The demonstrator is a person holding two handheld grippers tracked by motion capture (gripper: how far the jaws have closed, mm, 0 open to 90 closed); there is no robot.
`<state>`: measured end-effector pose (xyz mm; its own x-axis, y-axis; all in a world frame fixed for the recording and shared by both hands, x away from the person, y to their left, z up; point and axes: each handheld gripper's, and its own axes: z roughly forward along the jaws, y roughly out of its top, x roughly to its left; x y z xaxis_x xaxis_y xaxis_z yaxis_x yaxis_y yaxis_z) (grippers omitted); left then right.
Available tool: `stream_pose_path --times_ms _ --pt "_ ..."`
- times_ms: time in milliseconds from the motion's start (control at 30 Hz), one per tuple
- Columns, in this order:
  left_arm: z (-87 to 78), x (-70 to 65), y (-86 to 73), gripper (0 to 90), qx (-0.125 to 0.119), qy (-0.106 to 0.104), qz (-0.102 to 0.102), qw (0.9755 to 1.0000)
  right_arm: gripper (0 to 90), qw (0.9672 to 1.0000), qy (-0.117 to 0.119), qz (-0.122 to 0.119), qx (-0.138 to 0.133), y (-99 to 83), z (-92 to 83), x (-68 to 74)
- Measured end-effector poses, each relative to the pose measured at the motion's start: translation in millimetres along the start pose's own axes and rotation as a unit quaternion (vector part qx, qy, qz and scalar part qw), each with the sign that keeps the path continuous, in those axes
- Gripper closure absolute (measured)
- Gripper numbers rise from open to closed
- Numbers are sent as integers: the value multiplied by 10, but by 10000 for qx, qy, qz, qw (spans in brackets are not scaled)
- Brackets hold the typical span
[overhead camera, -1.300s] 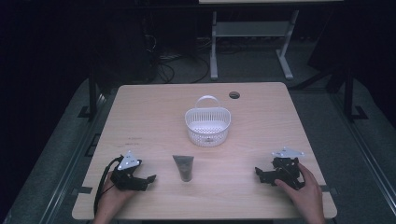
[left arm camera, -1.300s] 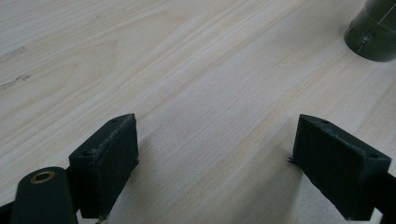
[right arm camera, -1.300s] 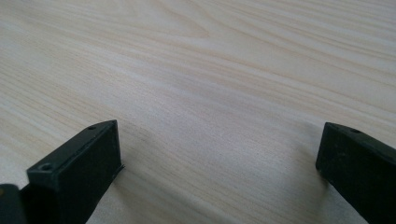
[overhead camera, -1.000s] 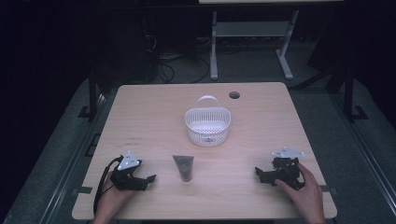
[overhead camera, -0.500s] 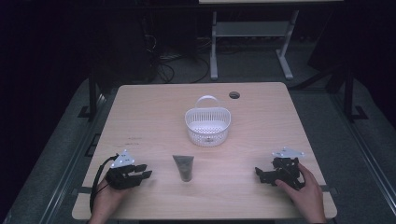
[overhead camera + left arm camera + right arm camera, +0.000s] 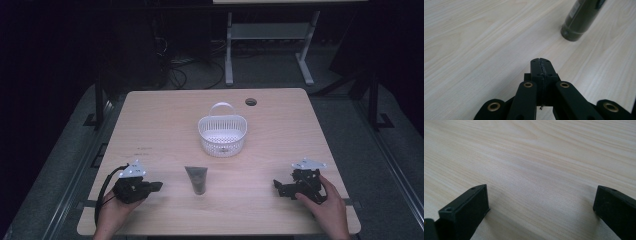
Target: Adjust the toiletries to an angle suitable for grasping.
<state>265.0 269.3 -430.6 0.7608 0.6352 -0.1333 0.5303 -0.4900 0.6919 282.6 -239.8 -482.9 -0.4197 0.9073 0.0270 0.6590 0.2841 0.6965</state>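
Note:
A dark olive tube (image 6: 197, 180) lies on the wooden table (image 6: 165, 120) near the front, cap end toward me. My left gripper (image 6: 156, 186) is held just above the table to the tube's left, pointing at it; its jaws have just been closing and now meet with nothing between them (image 6: 541, 65). The tube's cap end (image 6: 579, 21) lies ahead and to the right of the tips. My right gripper (image 6: 278, 187) rests at the front right, open wide over bare wood (image 6: 541, 202). A white basket (image 6: 222, 134) stands mid-table beyond the tube.
A round cable hole (image 6: 251, 102) sits near the table's far edge. Beyond the table are a dark floor, cables and a white stand (image 6: 270, 35). Bare wood lies on both sides of the basket.
My left gripper has lifted slightly off the table and its jaws have gone from wide to closed. The right gripper, tube and basket have stayed put.

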Motion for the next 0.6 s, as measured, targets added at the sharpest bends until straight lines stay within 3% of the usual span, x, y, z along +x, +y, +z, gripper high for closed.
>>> stream_pose_path --times_ms 600 --pt "-136 -134 188 896 -7 -314 111 9994 0 10000 1 0 1 0 0 0"
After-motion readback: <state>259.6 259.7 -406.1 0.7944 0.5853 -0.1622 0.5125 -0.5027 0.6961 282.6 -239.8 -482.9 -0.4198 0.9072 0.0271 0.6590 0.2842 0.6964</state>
